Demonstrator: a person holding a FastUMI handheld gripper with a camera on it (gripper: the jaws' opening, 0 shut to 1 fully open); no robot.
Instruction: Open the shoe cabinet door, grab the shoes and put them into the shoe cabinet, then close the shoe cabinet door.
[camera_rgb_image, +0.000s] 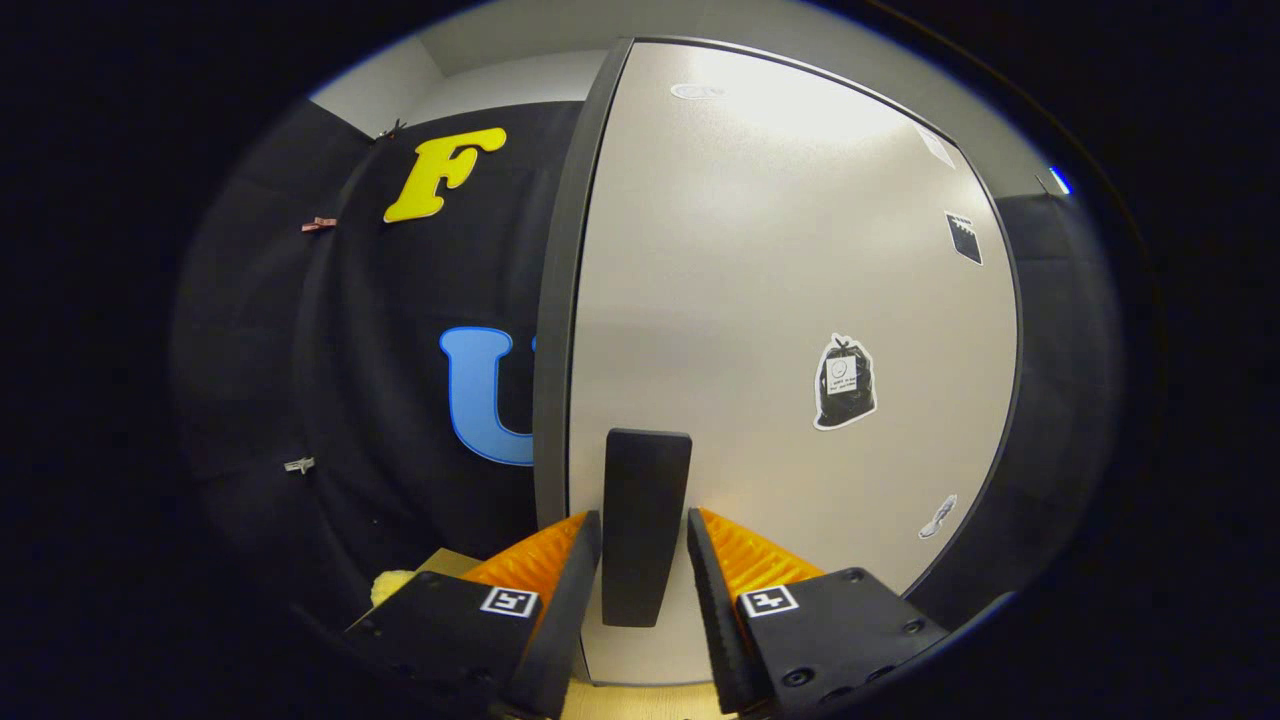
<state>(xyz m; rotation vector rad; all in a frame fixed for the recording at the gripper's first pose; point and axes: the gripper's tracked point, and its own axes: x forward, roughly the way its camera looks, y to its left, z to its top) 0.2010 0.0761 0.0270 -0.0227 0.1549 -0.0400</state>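
Straddling the door handle (646, 525), tool (644, 545) fingers apparently not pressing it, cabinet door (780, 300) beyond.

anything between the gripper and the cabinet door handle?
Nothing visible. The handle on the cabinet door already sits between the gripper fingers, which flank it closely; contact can't be confirmed.

A trash-bag sticker (845, 382) sits at four o'clock of centre, a small dark sticker (964, 238) up at two o'clock above it.
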